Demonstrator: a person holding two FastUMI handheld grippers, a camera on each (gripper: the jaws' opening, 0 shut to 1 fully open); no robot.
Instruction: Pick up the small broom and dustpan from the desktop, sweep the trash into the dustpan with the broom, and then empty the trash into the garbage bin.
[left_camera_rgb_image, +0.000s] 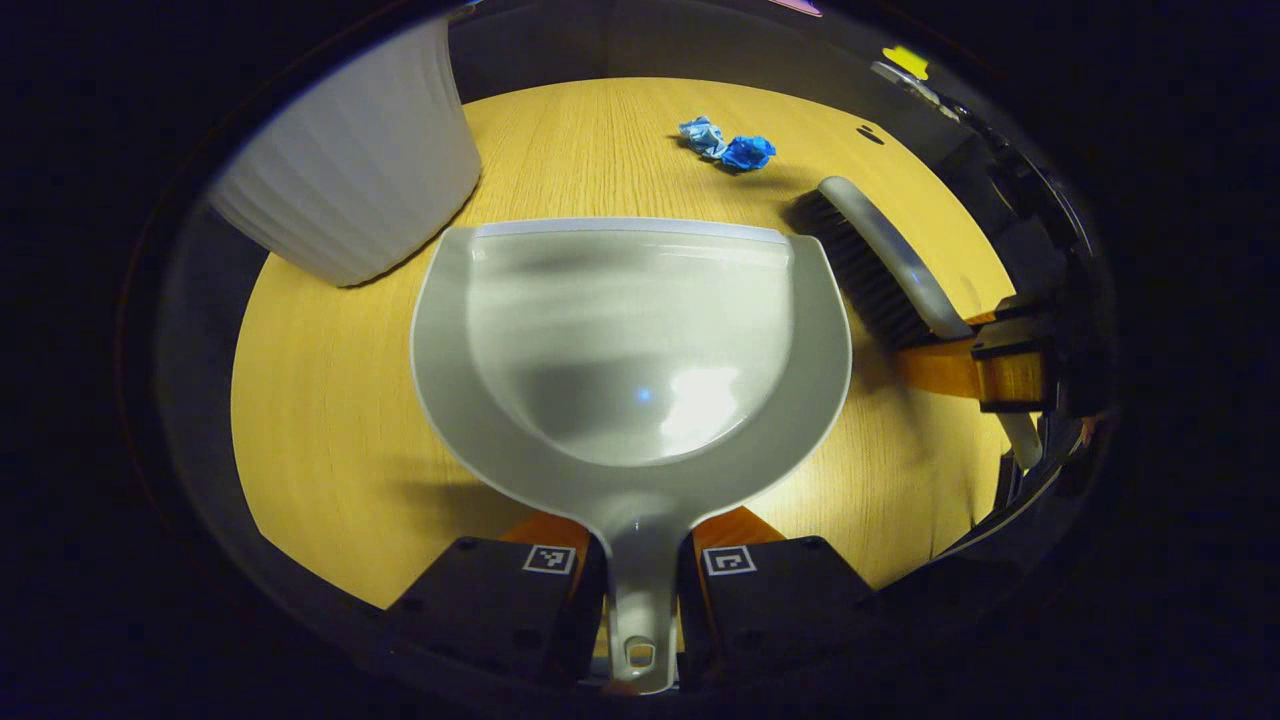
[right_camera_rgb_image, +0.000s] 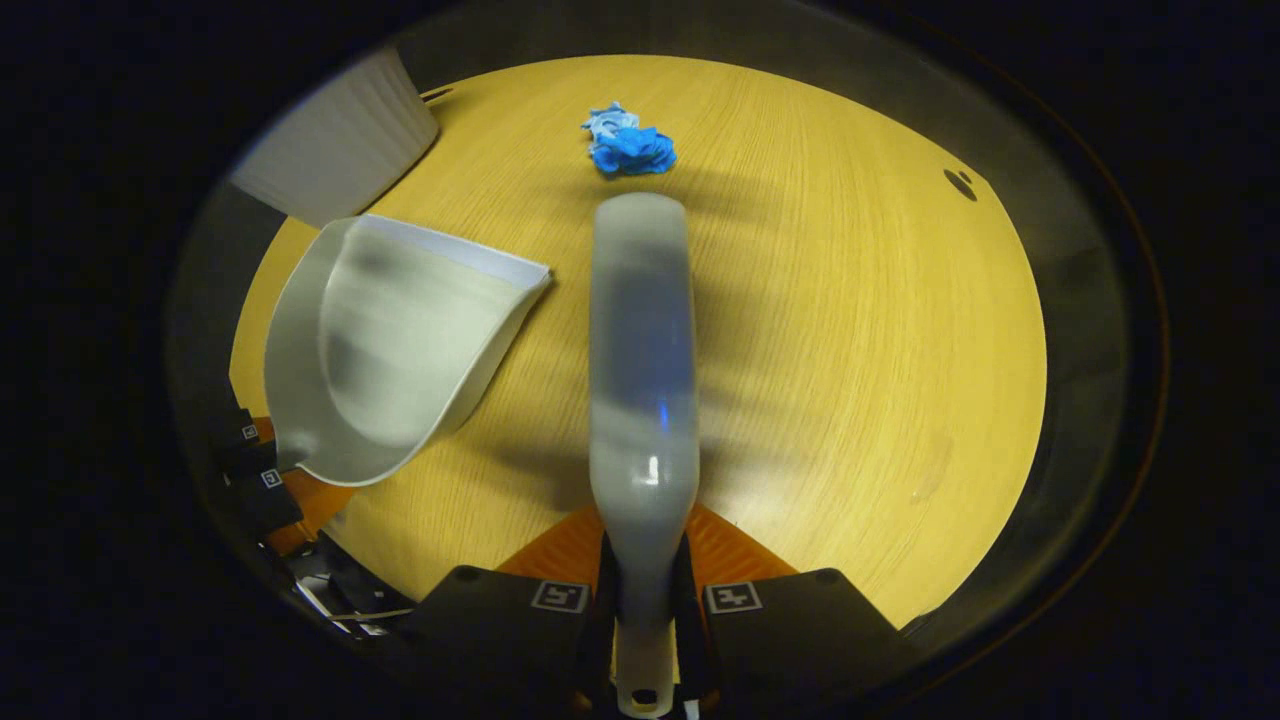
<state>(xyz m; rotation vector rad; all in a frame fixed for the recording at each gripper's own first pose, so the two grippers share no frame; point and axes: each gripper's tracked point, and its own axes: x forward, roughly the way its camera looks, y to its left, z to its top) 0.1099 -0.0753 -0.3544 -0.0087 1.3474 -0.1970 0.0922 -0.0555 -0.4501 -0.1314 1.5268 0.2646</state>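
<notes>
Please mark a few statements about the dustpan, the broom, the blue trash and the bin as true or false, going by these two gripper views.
1. The left gripper is shut on the dustpan handle. True.
2. The blue trash already lies inside the dustpan. False: it lies on the wooden desktop, beyond the dustpan's front edge.
3. The right gripper holds the broom by its handle. True.
4. The white ribbed garbage bin stands to the right of the dustpan in the left gripper view. False: it stands to its left.
5. The dustpan holds no trash. True.
</notes>
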